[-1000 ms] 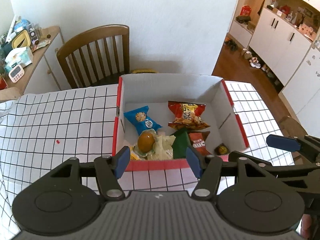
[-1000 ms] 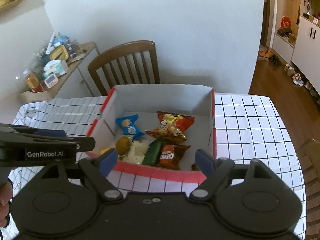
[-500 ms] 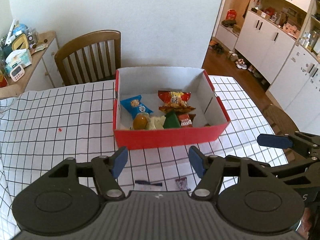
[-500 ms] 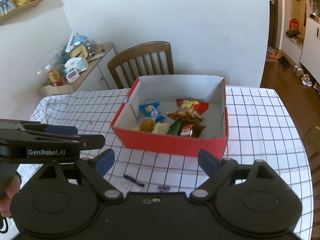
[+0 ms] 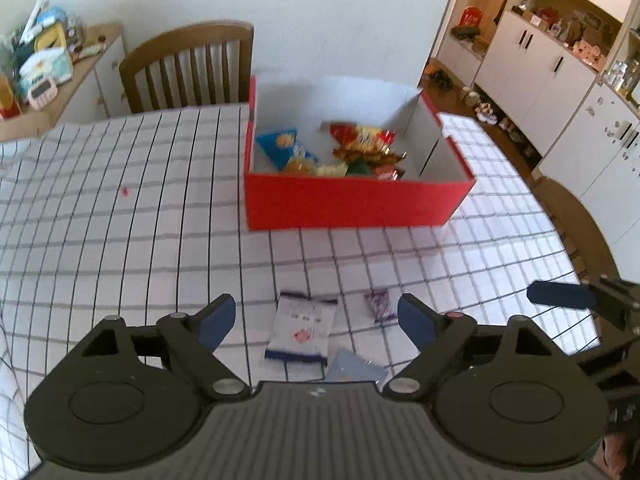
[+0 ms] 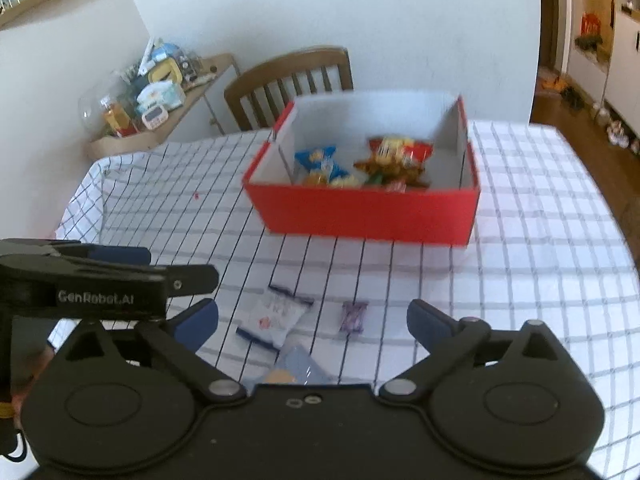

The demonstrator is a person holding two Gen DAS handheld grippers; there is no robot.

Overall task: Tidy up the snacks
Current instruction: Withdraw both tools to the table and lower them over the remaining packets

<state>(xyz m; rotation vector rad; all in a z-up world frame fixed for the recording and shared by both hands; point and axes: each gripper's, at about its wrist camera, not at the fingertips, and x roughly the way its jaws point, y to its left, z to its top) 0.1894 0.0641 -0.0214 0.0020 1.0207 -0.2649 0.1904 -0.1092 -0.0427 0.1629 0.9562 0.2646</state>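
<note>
A red box (image 5: 352,204) (image 6: 368,216) with white inside walls stands on the checked tablecloth and holds several snack packets. On the cloth in front of it lie a white packet (image 5: 302,326) (image 6: 276,316), a small purple candy (image 5: 378,306) (image 6: 354,316) and a pale blue packet (image 5: 354,368) (image 6: 298,368). My left gripper (image 5: 316,322) is open and empty, just above the white packet. My right gripper (image 6: 312,322) is open and empty, over the same loose snacks. Each gripper shows at the edge of the other's view.
A wooden chair (image 5: 188,68) (image 6: 288,80) stands behind the table. A side cabinet (image 5: 44,64) (image 6: 160,96) with clutter is at the far left. White cupboards (image 5: 560,64) stand at the right. The table's right edge (image 5: 576,264) is close.
Both grippers have pulled back from over the box toward the near side of the table. The loose packets on the cloth have come into view.
</note>
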